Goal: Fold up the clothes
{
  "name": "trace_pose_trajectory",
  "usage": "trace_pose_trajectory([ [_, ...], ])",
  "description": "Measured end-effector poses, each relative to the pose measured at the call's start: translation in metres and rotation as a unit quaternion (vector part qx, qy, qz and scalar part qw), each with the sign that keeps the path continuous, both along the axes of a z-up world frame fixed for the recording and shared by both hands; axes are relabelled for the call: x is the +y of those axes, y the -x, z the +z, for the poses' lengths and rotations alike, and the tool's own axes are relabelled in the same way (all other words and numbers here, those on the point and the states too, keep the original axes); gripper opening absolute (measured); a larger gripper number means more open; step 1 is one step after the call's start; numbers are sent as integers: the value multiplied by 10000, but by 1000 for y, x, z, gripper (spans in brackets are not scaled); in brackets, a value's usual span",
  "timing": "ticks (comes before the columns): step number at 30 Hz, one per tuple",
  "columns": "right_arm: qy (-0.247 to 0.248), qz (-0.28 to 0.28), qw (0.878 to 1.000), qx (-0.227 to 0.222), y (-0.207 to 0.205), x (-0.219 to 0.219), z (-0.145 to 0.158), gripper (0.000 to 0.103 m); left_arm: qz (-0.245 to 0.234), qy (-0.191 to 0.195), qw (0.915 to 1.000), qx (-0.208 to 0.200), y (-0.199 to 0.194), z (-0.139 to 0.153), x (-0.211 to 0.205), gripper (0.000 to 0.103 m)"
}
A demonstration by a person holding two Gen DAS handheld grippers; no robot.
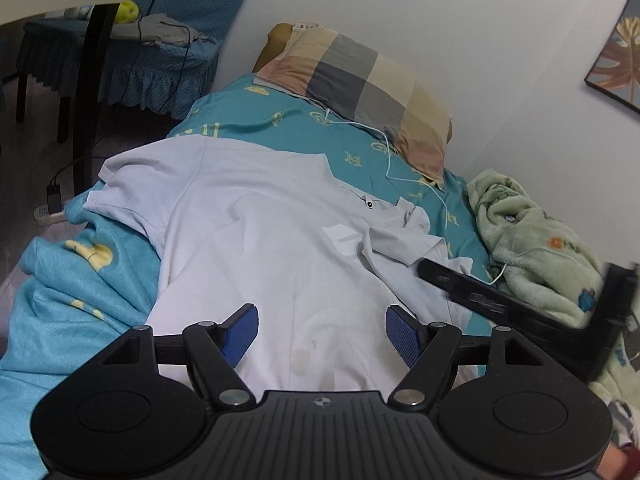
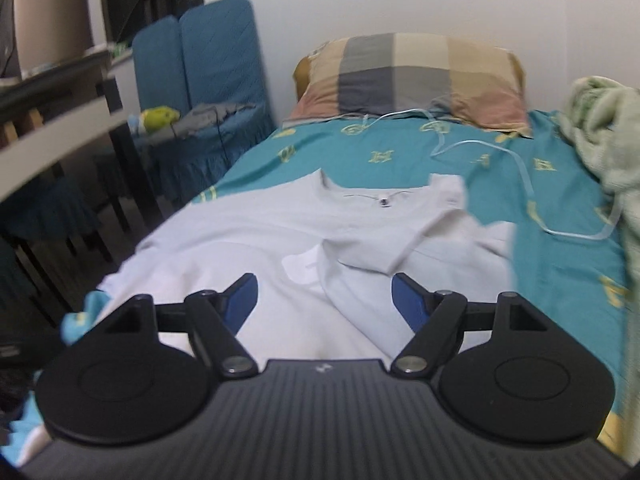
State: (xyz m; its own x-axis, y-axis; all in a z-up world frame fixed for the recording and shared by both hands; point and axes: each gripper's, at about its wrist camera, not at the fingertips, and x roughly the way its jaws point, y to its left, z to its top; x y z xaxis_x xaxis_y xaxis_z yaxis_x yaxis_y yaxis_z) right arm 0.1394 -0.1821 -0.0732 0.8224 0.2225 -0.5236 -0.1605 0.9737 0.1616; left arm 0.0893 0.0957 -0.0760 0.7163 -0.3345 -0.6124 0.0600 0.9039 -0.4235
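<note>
A pale grey T-shirt (image 1: 256, 232) lies spread on the teal bed sheet (image 1: 288, 128), collar toward the pillow. Its right sleeve (image 1: 396, 240) is folded in over the chest. My left gripper (image 1: 322, 332) is open and empty, low over the shirt's lower part. The right gripper's black body (image 1: 520, 304) shows in the left wrist view at the shirt's right edge. In the right wrist view the shirt (image 2: 248, 240) lies ahead with the folded sleeve (image 2: 384, 248), and my right gripper (image 2: 324, 300) is open and empty above it.
A checked pillow (image 1: 360, 84) lies at the head of the bed by the white wall. A green fleece blanket (image 1: 536, 240) is bunched on the right. A white cable (image 2: 520, 168) runs over the sheet. Blue-covered chairs (image 2: 208, 80) and a dark table (image 2: 56, 92) stand left of the bed.
</note>
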Motion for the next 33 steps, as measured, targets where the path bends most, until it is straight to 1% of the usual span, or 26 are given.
trace_pose_trajectory([
  [3, -61, -278, 9995, 164, 39, -25, 19, 75, -132, -221, 9996, -122, 6, 3, -9, 73],
  [6, -374, -545, 9975, 241, 73, -49, 29, 75, -304, -389, 9986, -209, 14, 5, -18, 73],
  [10, -643, -935, 9935, -31, 108, -69, 29, 75, -538, -578, 9965, -264, 23, 6, -33, 73],
  [14, -959, -1213, 9880, 41, 113, -79, 15, 75, -754, -909, 9921, -416, 28, 8, -53, 73],
  [17, -945, -1222, 9880, -48, 108, -83, 12, 75, -936, -1178, 9872, -527, 18, 12, -70, 73],
  [19, -904, -1283, 9876, -93, 104, -87, 11, 75, -1055, -1293, 9843, -580, 2, 15, -86, 73],
  [21, -934, -1365, 9862, -99, 100, -91, 9, 75, -1160, -1429, 9809, -633, -21, 14, -104, 73],
  [25, -952, -1531, 9835, -134, 93, -104, 4, 75, -1282, -1557, 9776, -602, -78, -5, -140, 73],
  [30, -1233, -1799, 9759, -48, 81, -123, -6, 75, -1431, -1709, 9733, -556, -150, -29, -185, 72],
  [33, -1421, -1880, 9718, 41, 73, -131, -13, 75, -1519, -1801, 9704, -528, -193, -43, -213, 66],
])
